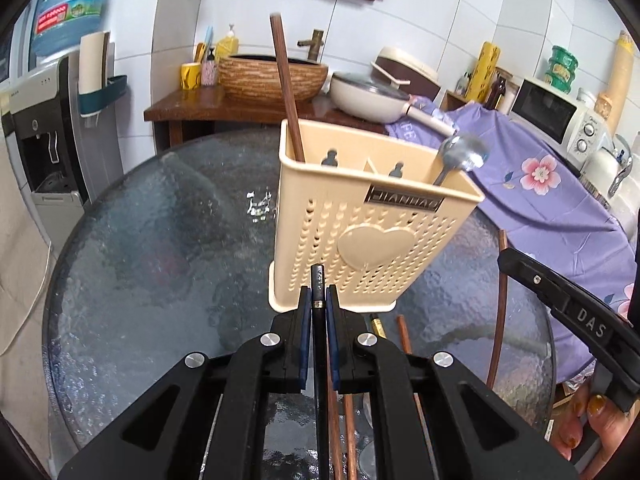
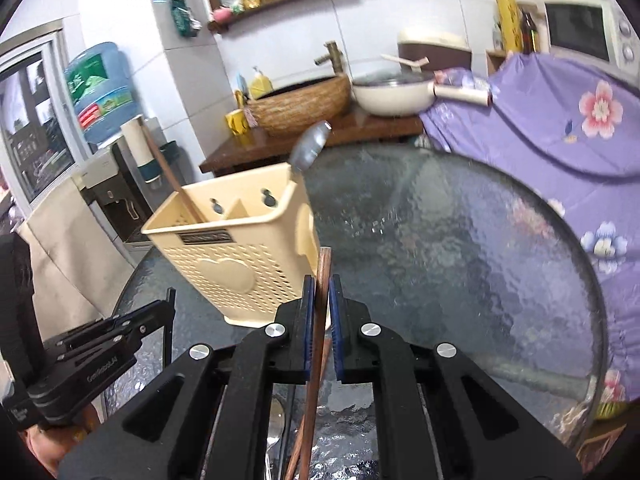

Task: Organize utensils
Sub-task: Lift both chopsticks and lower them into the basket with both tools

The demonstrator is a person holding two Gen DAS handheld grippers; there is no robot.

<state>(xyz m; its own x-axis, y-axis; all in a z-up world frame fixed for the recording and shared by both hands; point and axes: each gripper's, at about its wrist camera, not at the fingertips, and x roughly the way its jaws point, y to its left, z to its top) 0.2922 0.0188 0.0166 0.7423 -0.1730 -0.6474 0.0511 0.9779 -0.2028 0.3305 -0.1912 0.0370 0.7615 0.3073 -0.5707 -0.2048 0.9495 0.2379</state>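
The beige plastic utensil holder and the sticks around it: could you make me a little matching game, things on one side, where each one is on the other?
Things:
1. Black chopstick
2. Brown wooden chopstick
3. Metal spoon
4. Dark wooden chopstick

Places:
A. Right compartment of the beige plastic utensil holder
B. Clamped in the left gripper
C. Left compartment of the holder
D. Clamped in the right gripper

Pairs: 1-B, 2-D, 3-A, 4-C
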